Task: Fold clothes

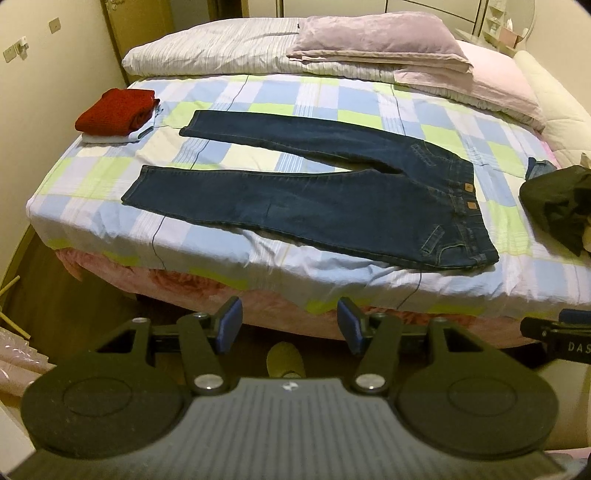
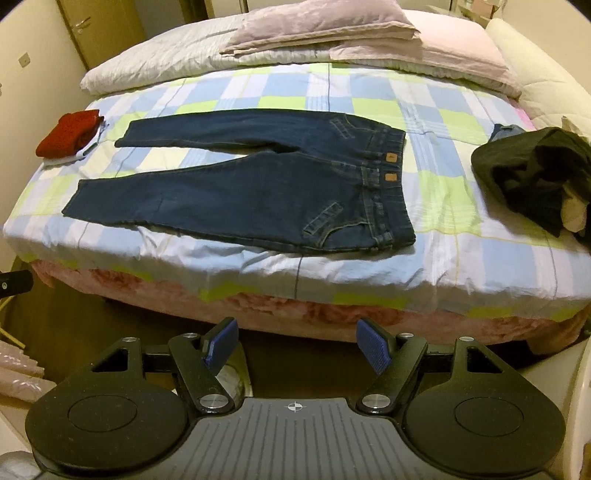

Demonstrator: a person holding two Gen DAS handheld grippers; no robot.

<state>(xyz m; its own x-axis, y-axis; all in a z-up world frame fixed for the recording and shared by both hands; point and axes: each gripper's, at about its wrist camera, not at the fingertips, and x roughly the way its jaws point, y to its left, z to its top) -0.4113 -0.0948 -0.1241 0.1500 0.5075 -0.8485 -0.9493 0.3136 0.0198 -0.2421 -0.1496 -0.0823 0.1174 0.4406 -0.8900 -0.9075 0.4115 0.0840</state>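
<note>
Jeans (image 1: 306, 192) lie flat across the bed (image 1: 258, 269), waistband right, ahead of both empty, open tongs: left tongs (image 1: 290, 325), right tongs (image 2: 295, 345) nearer the waistband.

We see a bed with a blue, green and white checked sheet (image 2: 258, 85). On it lie dark blue denim jeans (image 2: 236, 188) spread flat — a folded red knitted garment (image 2: 68, 133) at the left edge, a crumpled black garment (image 2: 532, 170) at the right, pale pillows (image 2: 325, 22) at the head.
</note>
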